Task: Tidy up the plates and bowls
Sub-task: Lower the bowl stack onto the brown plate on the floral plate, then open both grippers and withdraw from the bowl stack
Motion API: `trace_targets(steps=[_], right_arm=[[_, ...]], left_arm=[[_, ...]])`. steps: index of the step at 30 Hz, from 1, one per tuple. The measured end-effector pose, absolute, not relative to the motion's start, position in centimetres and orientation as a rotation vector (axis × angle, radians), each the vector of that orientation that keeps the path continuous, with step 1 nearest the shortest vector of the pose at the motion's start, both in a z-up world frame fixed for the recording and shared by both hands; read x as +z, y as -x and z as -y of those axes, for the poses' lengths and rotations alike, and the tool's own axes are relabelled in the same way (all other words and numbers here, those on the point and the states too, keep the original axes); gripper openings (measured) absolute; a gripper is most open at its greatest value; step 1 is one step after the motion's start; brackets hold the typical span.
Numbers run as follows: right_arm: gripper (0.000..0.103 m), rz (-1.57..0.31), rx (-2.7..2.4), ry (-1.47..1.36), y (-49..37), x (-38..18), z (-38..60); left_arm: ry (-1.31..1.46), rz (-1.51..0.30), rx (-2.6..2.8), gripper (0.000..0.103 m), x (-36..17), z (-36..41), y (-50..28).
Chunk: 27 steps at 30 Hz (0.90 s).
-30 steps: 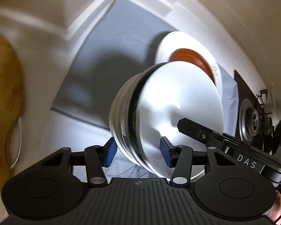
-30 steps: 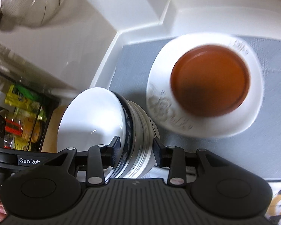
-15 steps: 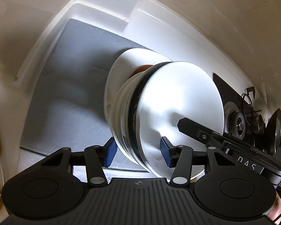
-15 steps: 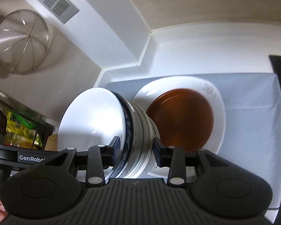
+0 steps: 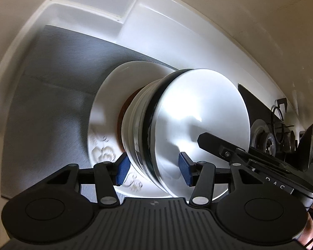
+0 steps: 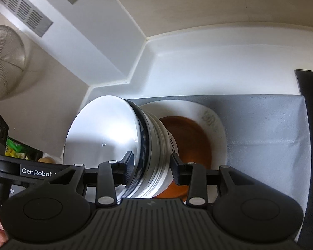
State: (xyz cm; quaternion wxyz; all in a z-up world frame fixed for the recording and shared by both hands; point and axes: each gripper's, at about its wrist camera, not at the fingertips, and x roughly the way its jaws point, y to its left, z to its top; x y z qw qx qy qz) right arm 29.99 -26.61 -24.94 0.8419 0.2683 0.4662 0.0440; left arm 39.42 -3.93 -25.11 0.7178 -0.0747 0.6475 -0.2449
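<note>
Bowls (image 5: 177,125), white and nested with one dark-rimmed, fill the frame's centre, pinched by left fingers (image 5: 122,167) and right fingers (image 6: 176,170) above a brown-centred plate (image 6: 215,129).

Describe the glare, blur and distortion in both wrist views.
Left wrist view: strong glare whitens the inside of the top bowl, motion blur smears the embossed white plate, and fisheye bends the counter edge. Right wrist view: the bowl stack shows a softer sheen, the brown plate is fairly sharp, and the walls curve.

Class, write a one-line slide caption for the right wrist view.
Right tool grips stacked bowls above a brown dish on a white plate.
</note>
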Motion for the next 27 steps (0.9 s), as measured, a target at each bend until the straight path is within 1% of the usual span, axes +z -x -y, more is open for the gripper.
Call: trace_targets(steps=[10, 14, 18, 20, 22, 23, 24, 25, 26, 27], right_arm=[[0.042, -1.026, 0.051, -0.559, -31.4, -28.0, 28.5], [0.044, -1.02, 0.057, -0.565, -31.5, -28.6, 28.5], [0.045, -1.012, 0.065, -0.57, -31.2, -28.8, 28.6], [0.048, -1.013, 0.063, -0.61, -30.9, -29.0, 28.8], [0.05, -0.995, 0.05, -0.619, -30.0, -28.2, 28.8], [0.05, -0.972, 0.048, -0.606, -29.2, -27.4, 28.6], [0.05, -0.951, 0.046, -0.582, -28.3, -26.3, 28.4], [0.05, -0.928, 0.037, -0.55, -27.3, -25.0, 28.1], [0.05, -0.908, 0.029, -0.513, -26.2, -23.7, 27.6], [0.052, -0.892, 0.031, -0.482, -25.1, -22.4, 27.0]], left_arm=[[0.205, -1.433, -0.581, 0.054, -29.3, 5.9, -40.4], [0.162, -1.371, -0.595, 0.054, -28.8, 6.2, -39.9], [0.167, -1.351, -0.596, 0.053, -28.8, 6.2, -39.5], [0.183, -1.331, -0.57, 0.054, -28.4, 5.8, -39.1], [0.173, -1.275, -0.539, 0.059, -26.6, 5.2, -38.2], [0.153, -1.234, -0.526, 0.06, -25.2, 4.9, -37.4], [0.13, -1.184, -0.509, 0.066, -23.5, 4.6, -36.5], [0.102, -1.14, -0.484, 0.078, -21.8, 4.4, -35.4], [0.073, -1.096, -0.456, 0.084, -19.9, 4.2, -34.1], [0.052, -1.057, -0.438, 0.094, -18.1, 4.0, -32.9]])
